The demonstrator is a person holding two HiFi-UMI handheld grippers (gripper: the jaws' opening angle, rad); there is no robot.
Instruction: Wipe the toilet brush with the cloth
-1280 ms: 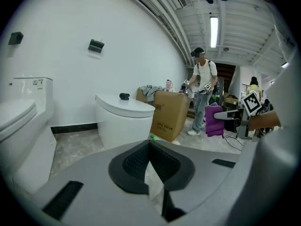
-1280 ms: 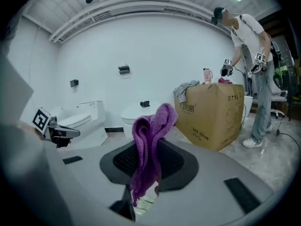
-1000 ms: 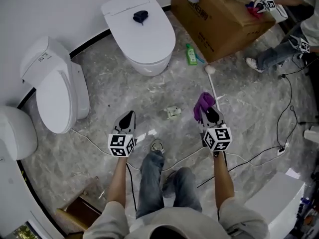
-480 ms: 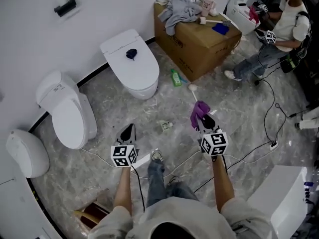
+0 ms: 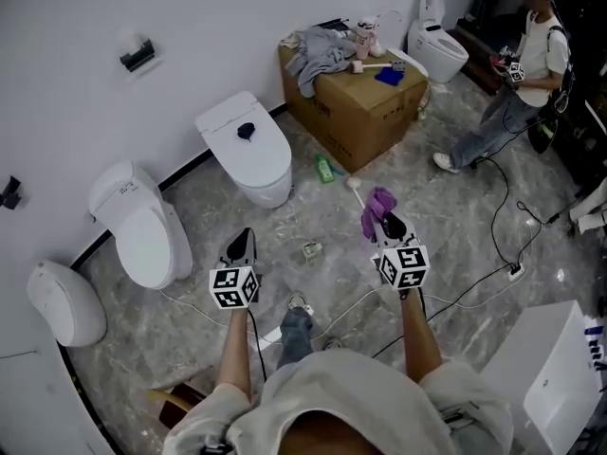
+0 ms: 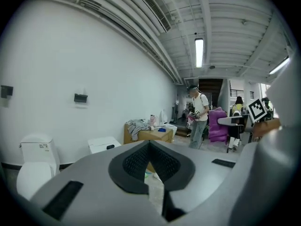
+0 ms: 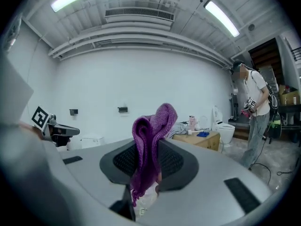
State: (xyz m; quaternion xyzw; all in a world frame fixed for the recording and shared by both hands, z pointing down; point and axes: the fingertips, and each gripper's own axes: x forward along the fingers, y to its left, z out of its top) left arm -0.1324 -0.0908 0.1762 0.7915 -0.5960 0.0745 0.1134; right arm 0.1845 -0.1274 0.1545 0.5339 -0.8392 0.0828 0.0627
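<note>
A purple cloth [image 5: 378, 207] hangs from my right gripper [image 5: 388, 223], which is shut on it; in the right gripper view the cloth [image 7: 151, 138] stands bunched up between the pads of the right gripper [image 7: 149, 160]. The white toilet brush [image 5: 355, 185] lies on the marble floor just beyond that gripper, and the cloth hides part of its handle. My left gripper [image 5: 244, 242] is held level with the right one, shut and with nothing in it. The left gripper [image 6: 150, 146] shows its pads pressed together.
A white toilet [image 5: 248, 150] stands ahead against the wall, with two more [image 5: 142, 227] to the left. Near the brush are a cardboard box [image 5: 356, 107] piled with clothes and a green bottle [image 5: 325, 169]. A person [image 5: 517, 88] stands at the far right. Cables [image 5: 493, 273] cross the floor.
Both grippers have risen well above the floor, side by side, and the floor and toilets now look smaller and farther. The cloth stays in the right gripper. The left stays shut.
</note>
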